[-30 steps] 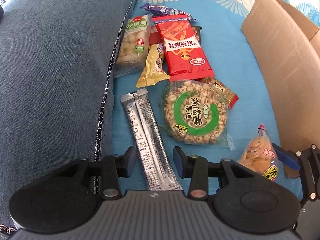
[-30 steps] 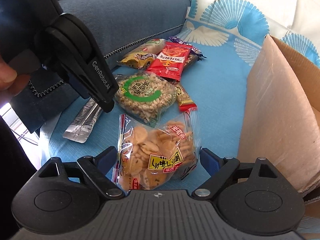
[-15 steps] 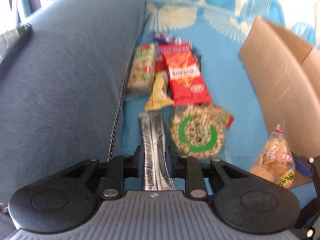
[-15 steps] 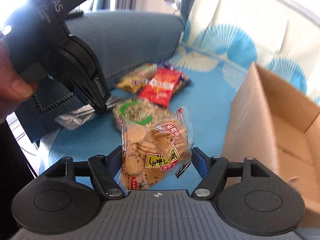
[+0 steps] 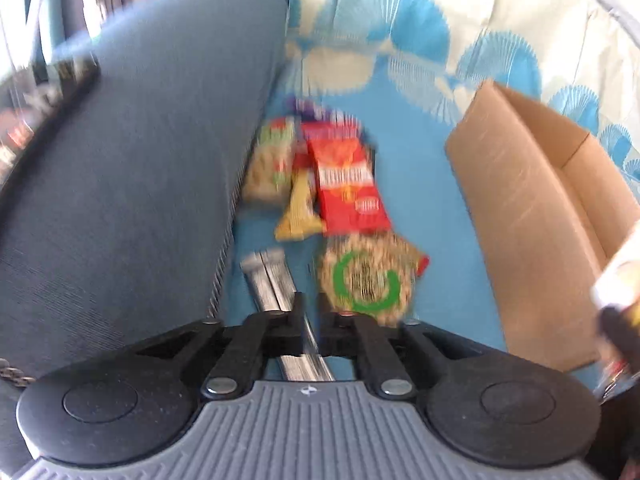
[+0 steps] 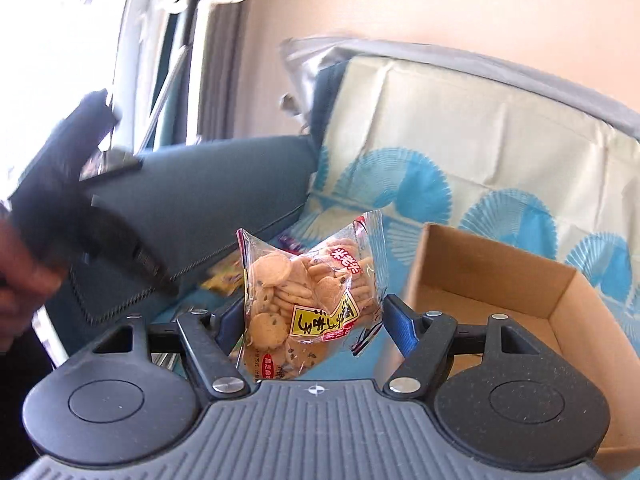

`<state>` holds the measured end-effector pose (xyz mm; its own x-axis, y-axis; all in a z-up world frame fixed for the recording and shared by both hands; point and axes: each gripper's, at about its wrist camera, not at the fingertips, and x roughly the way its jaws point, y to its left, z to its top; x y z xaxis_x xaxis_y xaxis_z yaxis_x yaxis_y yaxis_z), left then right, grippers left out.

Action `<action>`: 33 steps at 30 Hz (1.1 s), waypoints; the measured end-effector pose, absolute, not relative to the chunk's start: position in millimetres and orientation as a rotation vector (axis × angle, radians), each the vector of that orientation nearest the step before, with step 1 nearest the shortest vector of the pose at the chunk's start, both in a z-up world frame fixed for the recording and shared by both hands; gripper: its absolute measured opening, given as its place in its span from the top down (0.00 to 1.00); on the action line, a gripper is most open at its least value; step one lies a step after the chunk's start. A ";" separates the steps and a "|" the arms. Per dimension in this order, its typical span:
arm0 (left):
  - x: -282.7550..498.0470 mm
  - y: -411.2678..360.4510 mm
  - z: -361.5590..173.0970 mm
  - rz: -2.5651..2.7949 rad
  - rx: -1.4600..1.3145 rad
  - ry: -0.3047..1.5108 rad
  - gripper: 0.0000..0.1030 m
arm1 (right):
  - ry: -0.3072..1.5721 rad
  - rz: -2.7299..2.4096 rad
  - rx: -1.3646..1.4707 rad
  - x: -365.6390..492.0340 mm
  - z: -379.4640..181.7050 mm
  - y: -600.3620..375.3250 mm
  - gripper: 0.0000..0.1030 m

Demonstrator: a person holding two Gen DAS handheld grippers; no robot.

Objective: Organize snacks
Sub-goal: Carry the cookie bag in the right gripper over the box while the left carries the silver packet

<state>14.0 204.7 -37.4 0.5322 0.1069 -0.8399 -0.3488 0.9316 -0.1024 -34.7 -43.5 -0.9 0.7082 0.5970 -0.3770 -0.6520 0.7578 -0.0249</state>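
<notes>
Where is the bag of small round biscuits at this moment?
In the right wrist view, the biscuit bag is held upright between the fingers of the right gripper, raised above the blue sofa cover, just left of the open cardboard box.

The biscuit bag [image 6: 312, 296] is clear, glossy, crinkled plastic film. The stick sachets [image 5: 272, 284] look silvery and foil-like (blur hides finer detail). The box [image 6: 500, 280] is matt brown cardboard. The sofa arm [image 5: 132, 184] is dark blue woven cloth; the seat cover [image 5: 416, 184] is smooth printed fabric.
</notes>
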 end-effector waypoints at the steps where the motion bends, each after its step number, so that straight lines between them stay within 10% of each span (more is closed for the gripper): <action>1: 17.4 207.4 -40.8 0.272 -0.288 1.004 0.62 | 0.361 0.686 -0.137 -32.4 1.6 -49.9 0.29; 12: 56.2 182.5 -85.7 0.342 -0.102 1.256 0.57 | 0.377 0.658 -0.047 -22.2 3.9 -72.5 0.28; 16: 57.3 182.7 -84.2 0.361 -0.112 1.240 0.75 | 0.356 0.662 -0.055 -27.8 4.0 -73.5 0.28; 33: -10.0 157.5 0.0 0.332 -0.105 0.814 0.82 | 0.232 0.469 0.096 -4.9 39.0 -138.9 0.28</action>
<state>-10.0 157.5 0.0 0.6380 0.2500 -0.7284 -0.3300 0.9433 0.0347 -4.9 -138.9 39.0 0.8662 0.4583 -0.1993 -0.4365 0.8879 0.1450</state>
